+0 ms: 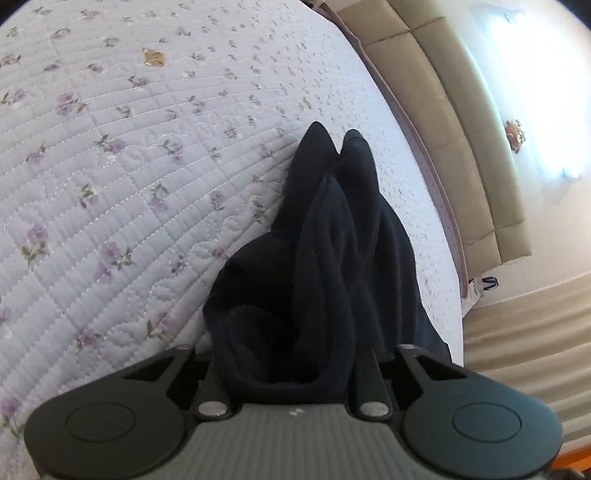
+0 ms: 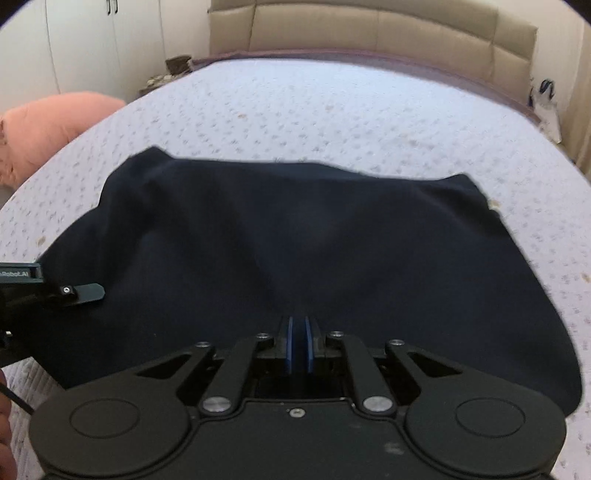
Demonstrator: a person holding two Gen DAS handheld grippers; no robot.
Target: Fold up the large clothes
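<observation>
A large dark navy garment (image 2: 295, 236) lies spread on the floral quilted bed (image 2: 332, 110). My right gripper (image 2: 300, 334) is shut, its blue pads pinched on the garment's near edge. My left gripper (image 1: 291, 365) is shut on a bunched fold of the same garment (image 1: 332, 229), which hangs in ridges away from it; the cloth hides its fingers. The left gripper also shows in the right wrist view (image 2: 81, 291) at the garment's left edge.
A padded beige headboard (image 2: 369, 33) runs along the far side of the bed. A pink cushion (image 2: 48, 125) lies at the left. White wardrobe doors (image 2: 74, 37) stand behind it. A bag (image 2: 546, 99) hangs at the right.
</observation>
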